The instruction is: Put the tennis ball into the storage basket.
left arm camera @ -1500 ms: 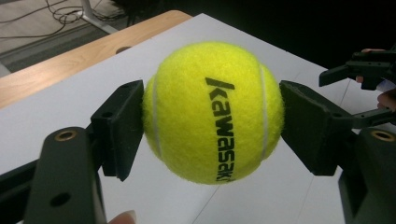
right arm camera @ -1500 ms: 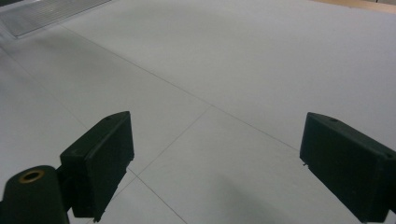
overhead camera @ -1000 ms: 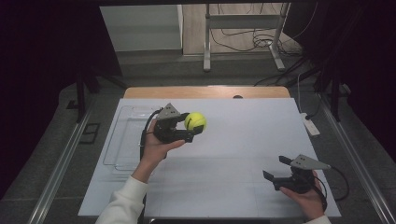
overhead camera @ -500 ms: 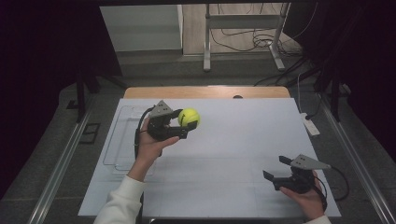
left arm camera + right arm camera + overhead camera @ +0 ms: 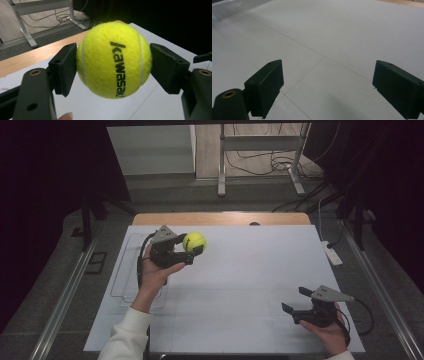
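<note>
In the high view the table [image 5: 240,285] spans the middle of the frame. A clear tray [image 5: 125,270] lies on it at centre left. Just right of the tray, the left gripper [image 5: 192,251] is raised above the table with a tennis ball [image 5: 194,241] between its fingers [image 5: 63,67]. The right gripper [image 5: 296,301] sits at lower right, well apart. A power strip [image 5: 332,255] lies at the table's right edge.

- Left gripper [image 5: 192,251], clamped on tennis ball [image 5: 194,242], has drifted toward the table's left edge and slightly toward its far edge.
- It now sits closer to the clear tray [image 5: 129,270].
</note>
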A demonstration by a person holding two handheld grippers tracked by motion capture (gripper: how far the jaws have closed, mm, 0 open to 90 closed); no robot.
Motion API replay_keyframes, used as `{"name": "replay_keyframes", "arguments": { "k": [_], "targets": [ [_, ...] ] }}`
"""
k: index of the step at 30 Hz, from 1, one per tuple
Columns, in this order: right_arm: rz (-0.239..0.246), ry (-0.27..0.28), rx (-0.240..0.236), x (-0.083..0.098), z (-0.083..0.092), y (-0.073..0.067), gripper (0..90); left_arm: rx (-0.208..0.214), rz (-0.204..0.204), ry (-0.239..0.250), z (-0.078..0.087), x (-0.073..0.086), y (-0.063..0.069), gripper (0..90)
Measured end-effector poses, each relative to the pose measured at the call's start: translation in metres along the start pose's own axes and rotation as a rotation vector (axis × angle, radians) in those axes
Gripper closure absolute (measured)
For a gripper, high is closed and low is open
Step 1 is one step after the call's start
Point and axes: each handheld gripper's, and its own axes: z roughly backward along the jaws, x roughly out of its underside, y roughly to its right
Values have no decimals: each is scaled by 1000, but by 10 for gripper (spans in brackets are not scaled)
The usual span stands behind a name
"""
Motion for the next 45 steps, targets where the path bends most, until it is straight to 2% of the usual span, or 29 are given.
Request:
{"name": "replay_keyframes", "arguments": {
  "k": [21, 36, 45],
  "targets": [
    [1, 1, 2, 0, 0, 0, 102, -78, 44, -1, 9, 5, -23, 272],
    [-1, 3, 3, 0, 1, 0, 103, -100, 77, 0, 12, 9, -35, 271],
    [-1, 3, 4, 0, 1, 0, 103, -121, 113, 11, 17, 12, -47, 271]
  ]
}}
